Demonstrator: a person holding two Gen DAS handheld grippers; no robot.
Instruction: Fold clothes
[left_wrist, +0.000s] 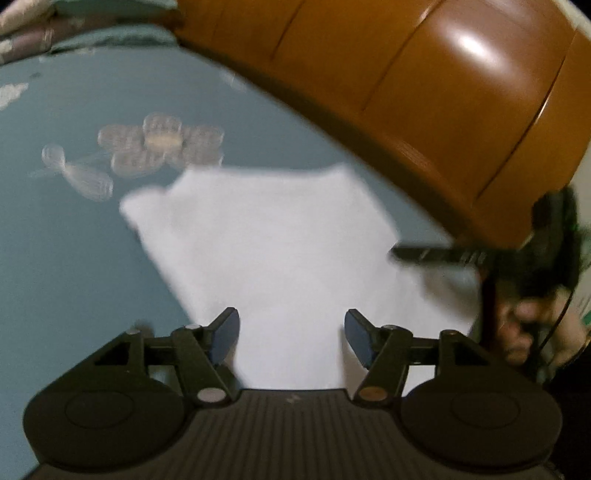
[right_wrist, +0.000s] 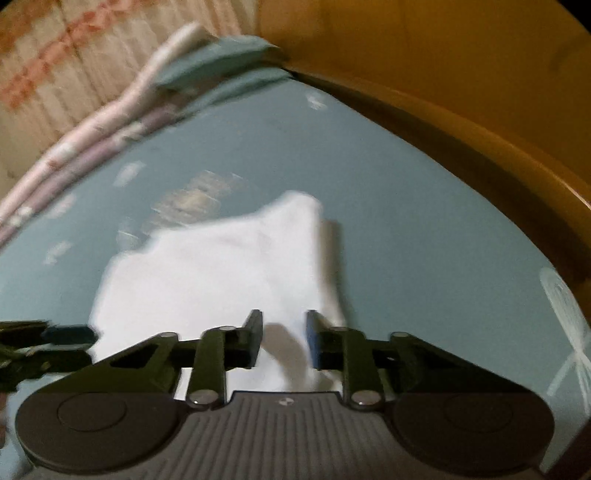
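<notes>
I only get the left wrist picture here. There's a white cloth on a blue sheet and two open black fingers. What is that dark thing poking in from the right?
Observer: That is the right gripper. Its own camera shows the jaws apart over the white cloth, with nothing clamped between them.
Operator: Is the cloth flat at that end?
Observer: No. From the right wrist one edge stands up as a raised fold.
Operator: Anything beyond the blue sheet?
Observer: Yes, a cream curtain with pinkish bands hangs behind the striped bedding.
</notes>
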